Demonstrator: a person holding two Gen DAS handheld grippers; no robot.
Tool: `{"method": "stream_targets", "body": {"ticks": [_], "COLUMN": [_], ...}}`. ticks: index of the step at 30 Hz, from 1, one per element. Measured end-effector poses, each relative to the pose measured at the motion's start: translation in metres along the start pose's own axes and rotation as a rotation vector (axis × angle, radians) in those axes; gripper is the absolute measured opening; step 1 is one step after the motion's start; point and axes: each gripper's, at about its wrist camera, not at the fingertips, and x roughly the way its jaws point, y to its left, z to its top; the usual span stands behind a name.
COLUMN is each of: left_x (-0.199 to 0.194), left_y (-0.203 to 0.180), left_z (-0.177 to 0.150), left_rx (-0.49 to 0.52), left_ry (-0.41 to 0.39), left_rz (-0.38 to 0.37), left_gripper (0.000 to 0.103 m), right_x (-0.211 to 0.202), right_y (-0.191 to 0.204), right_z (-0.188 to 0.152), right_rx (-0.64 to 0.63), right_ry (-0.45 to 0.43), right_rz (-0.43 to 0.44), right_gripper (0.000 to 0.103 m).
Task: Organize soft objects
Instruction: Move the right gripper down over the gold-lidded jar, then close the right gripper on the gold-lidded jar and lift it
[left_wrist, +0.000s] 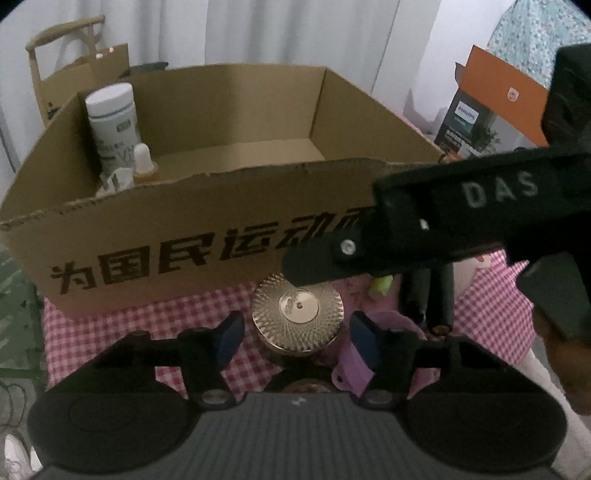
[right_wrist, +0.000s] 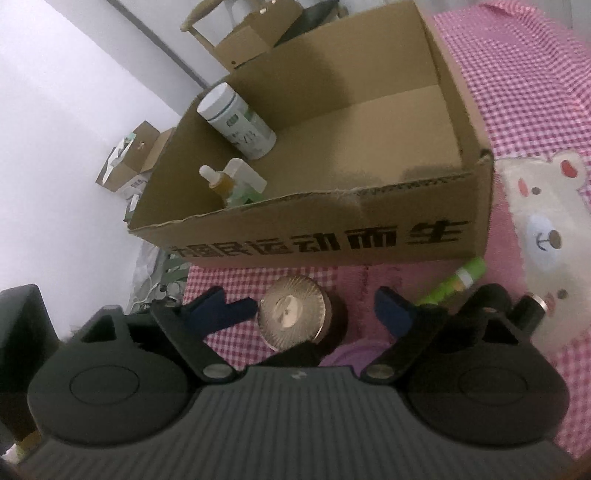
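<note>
Left claw (left_wrist: 297, 338): spread wide, fingers either side of the gold-lidded jar (left_wrist: 297, 308), not touching it. Holds nothing.

Right claw (right_wrist: 316, 310): likewise wide and empty, the same jar (right_wrist: 291, 312) between its fingers, nearer the left finger. Seen from the left wrist view, its black body crosses above the jar.

Around the jar: a lilac item (left_wrist: 356, 363) just beside it, a green tube (right_wrist: 452, 284) and two black cylinders (left_wrist: 428, 299) near, all on the pink gingham cloth (left_wrist: 147, 317). A pale bear plush (right_wrist: 543, 229), the likeliest soft object, lies to the right, well apart from both claws.

Beyond: open cardboard box (right_wrist: 332, 236) holding a white canister (right_wrist: 238, 120), a dropper bottle (right_wrist: 218, 181) and a small white pack beside it.

Risks, as judged: both claws converge on one jar and may collide; a hard jar is not the soft item; a knock could tip it against the box.

Unclear: the lilac item's nature; what lies under the cloth; the plush's lower part, cut off by the claw.
</note>
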Motion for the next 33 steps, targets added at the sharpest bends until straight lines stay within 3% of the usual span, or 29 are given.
{"method": "stream_targets", "body": {"ticks": [9, 16, 33], "left_x": [0.017, 0.019, 0.002], "left_y": [0.008, 0.008, 0.017], "left_z": [0.001, 0.002, 0.001], "left_rx": [-0.020, -0.001, -0.042], "left_ry": [0.014, -0.006, -0.030], "left_rz": [-0.042, -0.035, -0.026], "left_gripper": [0.061, 0.061, 0.059], "right_x": [0.030, 0.041, 0.038], "right_y": [-0.012, -0.015, -0.001], "right_z": [0.009, 0.009, 0.007], "right_rx": [0.037, 0.052, 0.028], "right_ry": [0.064, 0.087, 0.085], "right_rz": [0.060, 0.066, 0.052], "right_gripper": [0.058, 0.049, 0.046]}}
